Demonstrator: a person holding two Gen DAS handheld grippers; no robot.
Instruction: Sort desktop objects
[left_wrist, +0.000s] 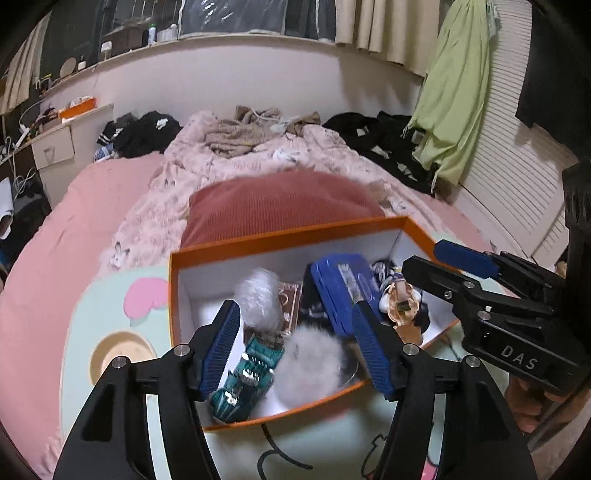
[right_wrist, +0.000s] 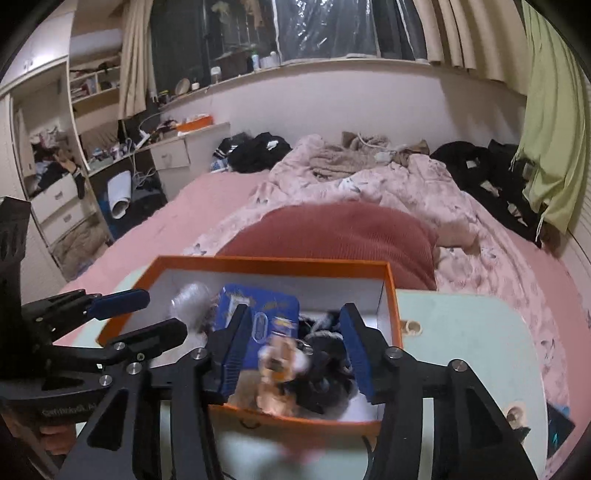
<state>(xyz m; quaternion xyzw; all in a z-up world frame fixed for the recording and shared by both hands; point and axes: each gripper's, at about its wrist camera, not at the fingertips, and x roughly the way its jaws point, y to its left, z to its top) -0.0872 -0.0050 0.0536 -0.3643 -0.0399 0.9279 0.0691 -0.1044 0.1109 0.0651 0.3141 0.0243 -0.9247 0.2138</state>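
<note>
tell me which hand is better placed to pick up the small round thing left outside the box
Right, probably. The small round thing lies on the mat just past the orange box on that tool's side, and the right tool is open and empty. The left tool hovers over the box's far end.

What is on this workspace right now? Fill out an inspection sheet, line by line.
Surface: pale green cartoon mat on a pink bed.
Job's things: orange box holding a blue tin, two white pompoms, a teal toy car, a small figure.
Clutter: small round items on the mat by the box.
Grippers: left gripper open above the box; right gripper open above the box; nothing between either's pads.
Cables: dark cord under the box's near edge.
Surroundings: red pillow, rumpled blanket, dark clothes, cluttered desk.
</note>
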